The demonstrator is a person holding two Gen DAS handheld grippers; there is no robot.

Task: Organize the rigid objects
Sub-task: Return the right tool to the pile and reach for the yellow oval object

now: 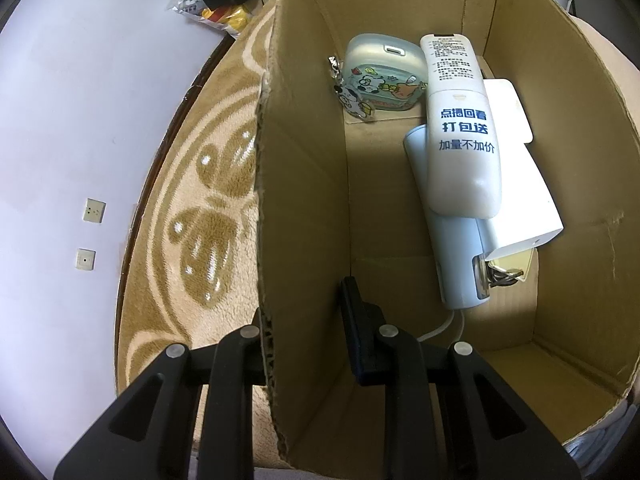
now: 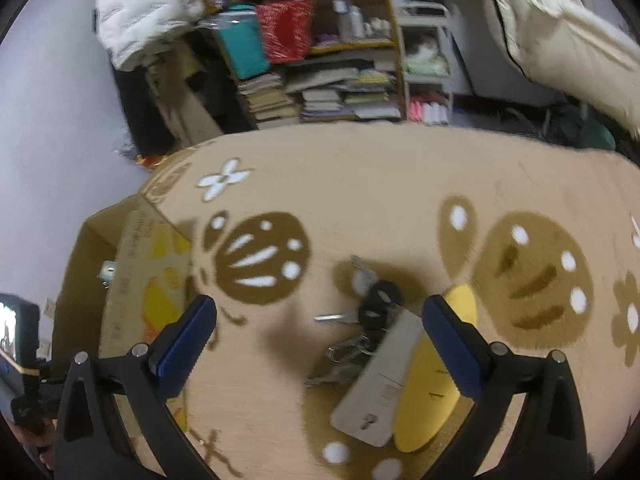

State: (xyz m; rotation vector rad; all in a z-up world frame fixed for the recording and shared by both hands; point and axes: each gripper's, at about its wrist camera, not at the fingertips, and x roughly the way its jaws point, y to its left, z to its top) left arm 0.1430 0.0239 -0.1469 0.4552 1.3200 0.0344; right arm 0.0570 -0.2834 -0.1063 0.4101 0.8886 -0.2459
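Cardboard fills the left wrist view: the left tool is clenched on the wall of the box, one finger inside and one outside. Inside the box lie a white remote on top of a pale blue device, a white charger beside them, and an earbud case with a charm at the far end.

From the right wrist view, the right tool is released, its fingers wide apart, above the patterned blanket. Between the fingers lie a key bunch, a grey card and a yellow piece that is partly under the card. The box stands to the left.

These things overlap, so I think the tool may catch two at once, or the thin card may slip from the pads. The picture is blurred, so the tool may also land beside the keys.
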